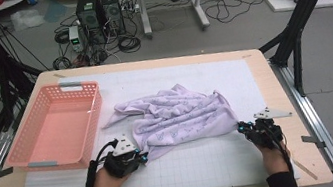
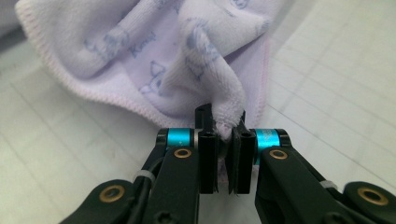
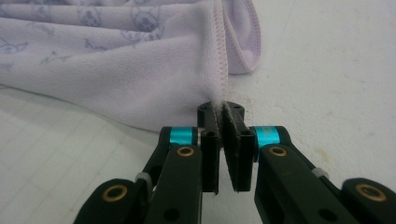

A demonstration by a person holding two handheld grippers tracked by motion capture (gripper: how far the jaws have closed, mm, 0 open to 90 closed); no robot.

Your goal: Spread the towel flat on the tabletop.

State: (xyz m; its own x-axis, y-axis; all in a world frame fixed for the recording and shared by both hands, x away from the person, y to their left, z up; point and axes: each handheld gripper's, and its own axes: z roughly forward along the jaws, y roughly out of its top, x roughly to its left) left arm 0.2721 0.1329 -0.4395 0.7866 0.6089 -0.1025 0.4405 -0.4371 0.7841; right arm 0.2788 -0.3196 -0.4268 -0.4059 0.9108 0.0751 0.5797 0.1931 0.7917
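Observation:
A pale lilac towel [image 1: 178,117] with a faint print lies crumpled on the white gridded mat [image 1: 216,161] in the middle of the table. My left gripper [image 1: 143,156] is at the towel's near left corner, its jaws shut on a pinched fold of the towel [image 2: 205,84]. At the near right corner my right gripper [image 1: 240,126] is shut on the stitched pink edge of the towel [image 3: 140,70]. Both grippers [image 2: 224,128] [image 3: 220,109] sit low over the mat, with the cloth bunched between them.
An empty pink plastic basket [image 1: 13,158] stands at the left of the table, just beyond my left hand. The mat stretches bare along the near edge. Behind the table are computer towers [image 1: 98,10], cables and black frame legs.

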